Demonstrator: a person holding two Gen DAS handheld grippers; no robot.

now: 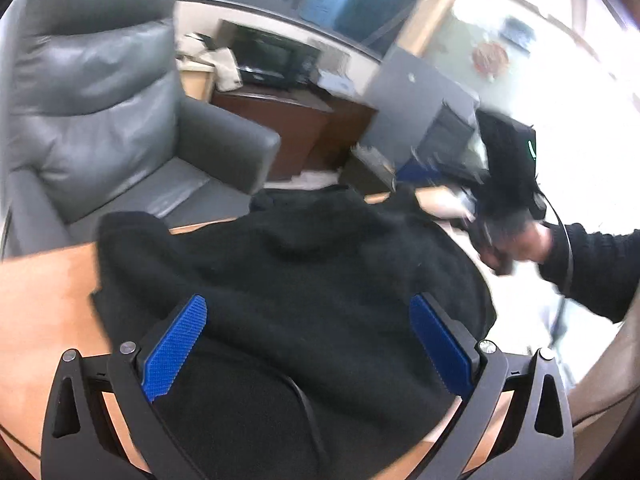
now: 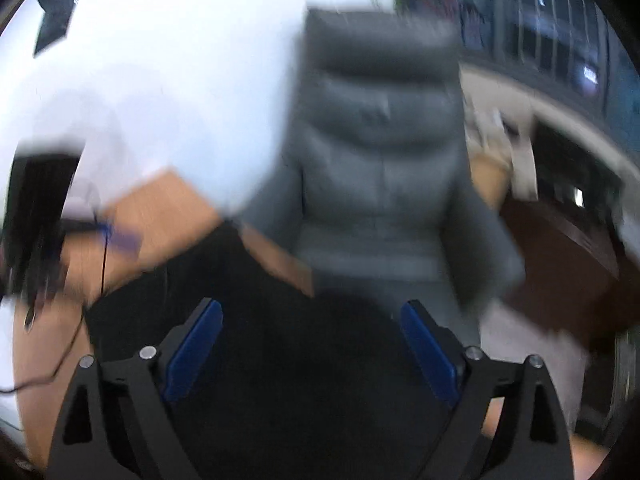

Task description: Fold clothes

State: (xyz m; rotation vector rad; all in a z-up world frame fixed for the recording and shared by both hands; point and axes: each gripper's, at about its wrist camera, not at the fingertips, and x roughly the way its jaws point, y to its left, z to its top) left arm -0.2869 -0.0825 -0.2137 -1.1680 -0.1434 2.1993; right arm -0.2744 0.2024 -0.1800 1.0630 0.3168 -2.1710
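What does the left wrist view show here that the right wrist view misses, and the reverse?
Only the left wrist view shows the person's right hand with its device raised beside the table, and the black garment's full spread.

Only the right wrist view shows a thin black cable trailing over the table's left side; this view is heavily blurred.

Both show the black garment on the wooden table, the grey armchair behind, and open blue-padded fingers: left gripper, right gripper.

Left wrist view: garment [image 1: 304, 280] spread on the table [image 1: 44, 300], frame centre; armchair [image 1: 120, 120] behind it, upper left; cabinet [image 1: 296, 120] to the armchair's right; left gripper [image 1: 308, 344] above the garment's near part, lower centre.
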